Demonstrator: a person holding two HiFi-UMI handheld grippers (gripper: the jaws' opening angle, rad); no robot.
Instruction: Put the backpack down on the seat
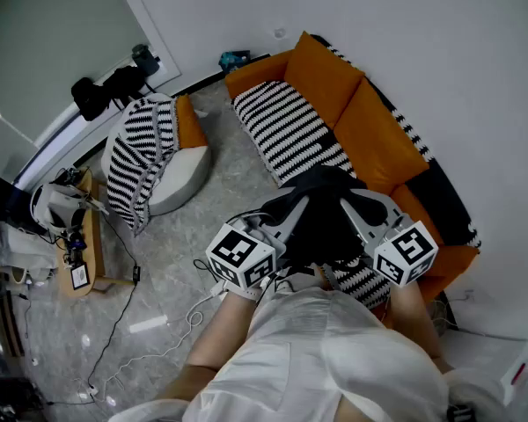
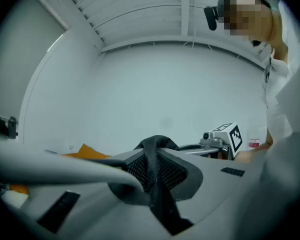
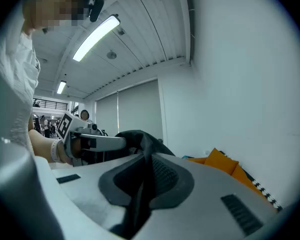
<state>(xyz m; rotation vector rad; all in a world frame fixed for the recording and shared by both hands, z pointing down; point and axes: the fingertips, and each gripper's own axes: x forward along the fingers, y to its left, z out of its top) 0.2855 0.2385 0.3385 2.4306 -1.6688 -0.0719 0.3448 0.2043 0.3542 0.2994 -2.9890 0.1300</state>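
A black backpack [image 1: 321, 218] hangs between my two grippers, above the near end of an orange sofa [image 1: 370, 117] with a black-and-white striped seat [image 1: 286, 130]. My left gripper [image 1: 292, 207] is shut on a black strap [image 2: 155, 156] of the backpack, which runs up between its jaws. My right gripper [image 1: 350, 206] is likewise shut on a black strap [image 3: 140, 194] on the other side. Each gripper shows in the other's view: the right gripper [image 2: 225, 138] and the left gripper [image 3: 87, 143]. The backpack's underside and the seat right below it are hidden.
A striped and orange beanbag chair [image 1: 154, 156] stands on the floor left of the sofa. A small wooden side table [image 1: 77, 236] with gear is at far left. Cables [image 1: 150, 323] trail over the floor. A white box [image 1: 502, 367] sits at lower right.
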